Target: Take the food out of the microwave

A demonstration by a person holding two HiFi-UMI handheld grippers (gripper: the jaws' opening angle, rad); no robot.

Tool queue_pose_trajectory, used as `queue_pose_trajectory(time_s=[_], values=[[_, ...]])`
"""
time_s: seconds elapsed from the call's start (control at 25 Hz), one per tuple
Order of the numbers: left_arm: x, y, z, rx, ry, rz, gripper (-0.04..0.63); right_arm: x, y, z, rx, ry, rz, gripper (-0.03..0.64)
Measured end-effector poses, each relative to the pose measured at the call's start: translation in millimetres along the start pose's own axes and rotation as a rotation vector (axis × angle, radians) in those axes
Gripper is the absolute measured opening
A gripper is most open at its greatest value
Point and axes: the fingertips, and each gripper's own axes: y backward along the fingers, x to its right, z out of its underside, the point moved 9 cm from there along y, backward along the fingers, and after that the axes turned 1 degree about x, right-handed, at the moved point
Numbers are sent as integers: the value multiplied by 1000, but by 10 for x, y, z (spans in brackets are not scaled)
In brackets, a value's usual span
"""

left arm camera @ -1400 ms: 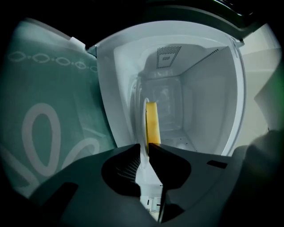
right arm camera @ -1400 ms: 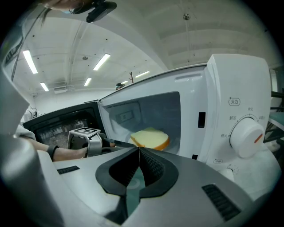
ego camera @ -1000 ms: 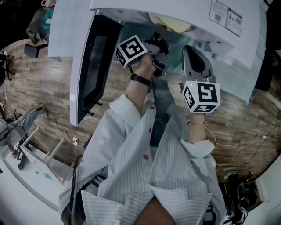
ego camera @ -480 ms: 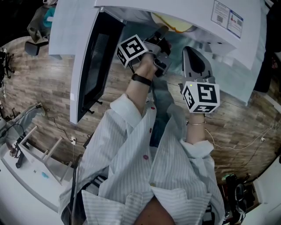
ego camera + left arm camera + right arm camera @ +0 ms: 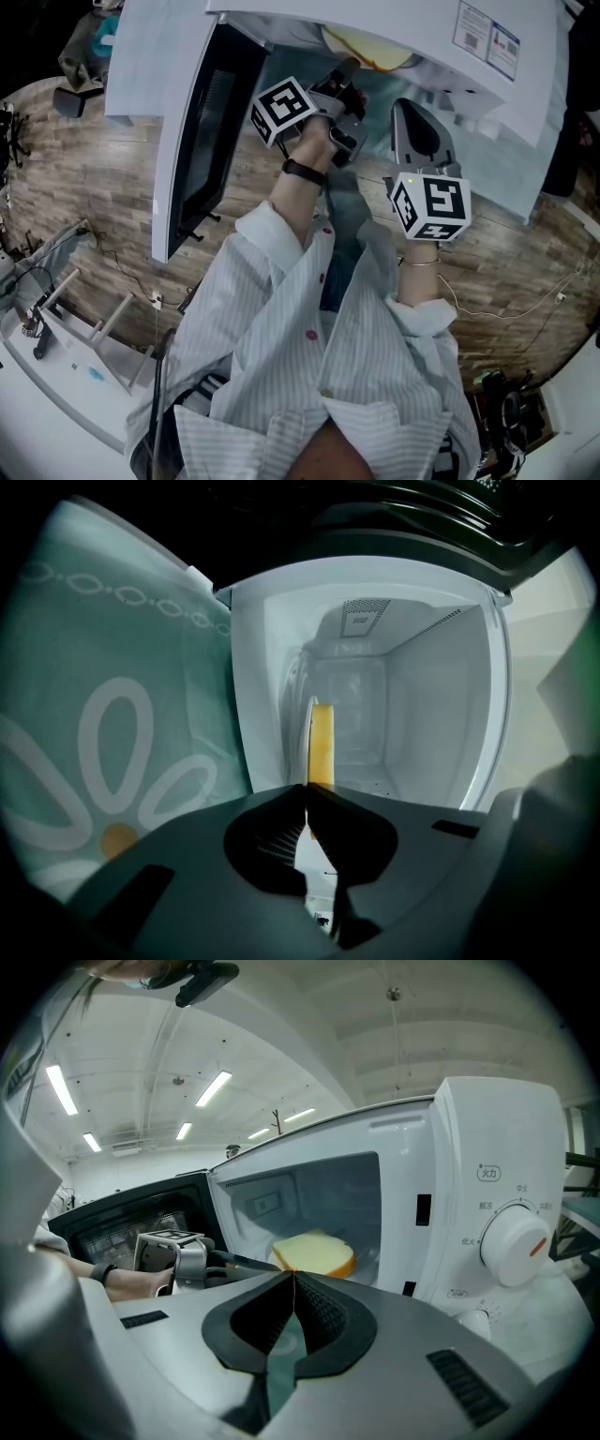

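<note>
Left claw (image 5: 307, 789): pinched shut on edge of 1 pale yellow bread slice (image 5: 322, 742)
Right claw (image 5: 293, 1275): closed, empty
White box-shaped microwave (image 5: 469, 1147): door (image 5: 202, 131) open

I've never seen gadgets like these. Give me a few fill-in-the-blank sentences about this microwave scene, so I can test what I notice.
The microwave has its door standing ____.
The slice of bread is ____ the microwave.
The left gripper has its jaws shut on the ____.
The right gripper has its jaws shut and holds ____.
Missing words: open; inside; bread; nothing.
</note>
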Motion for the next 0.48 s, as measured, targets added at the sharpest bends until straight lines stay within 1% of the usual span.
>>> queue_pose_trajectory(time_s=[0.48], values=[[-32,139,37,-1,24,38,13,13,2,-48,1,7,3,30]])
